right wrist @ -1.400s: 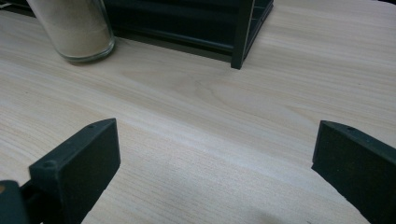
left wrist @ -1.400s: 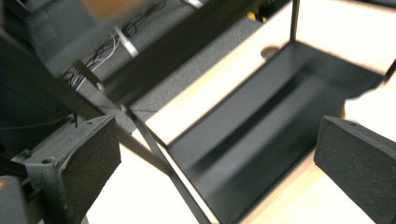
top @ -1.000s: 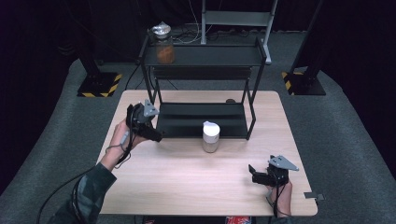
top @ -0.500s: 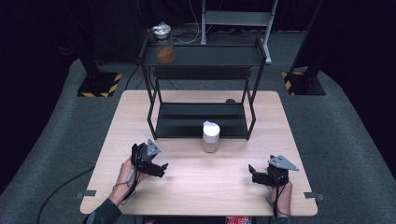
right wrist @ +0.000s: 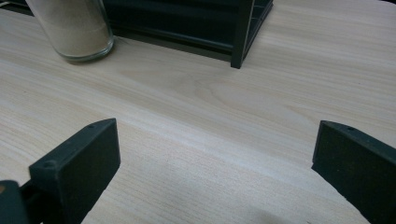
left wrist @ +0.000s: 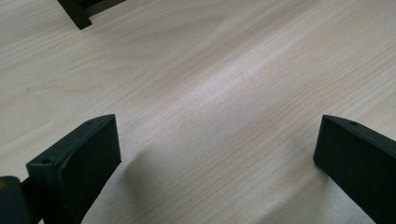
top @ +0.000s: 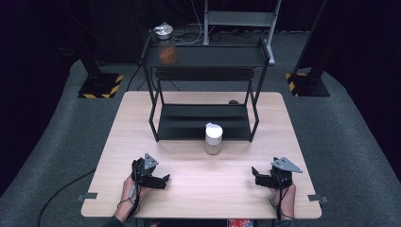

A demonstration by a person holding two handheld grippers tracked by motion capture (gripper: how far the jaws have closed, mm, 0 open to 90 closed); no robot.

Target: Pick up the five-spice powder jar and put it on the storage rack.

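Spanning the scene, a pale wooden table (top: 142,123) carries a black two-tier rack (top: 203,85) at its far half. On the rack's top shelf, left end, stands a jar of orange contents (top: 166,47) with a foil-like top. Just before the rack's lower shelf, a white-lidded jar (top: 213,138) of beige powder stands upright on the wood. Left gripper (top: 161,180) and right gripper (top: 256,175) rest near the front edge, well apart, jaws spread wide, holding nothing.
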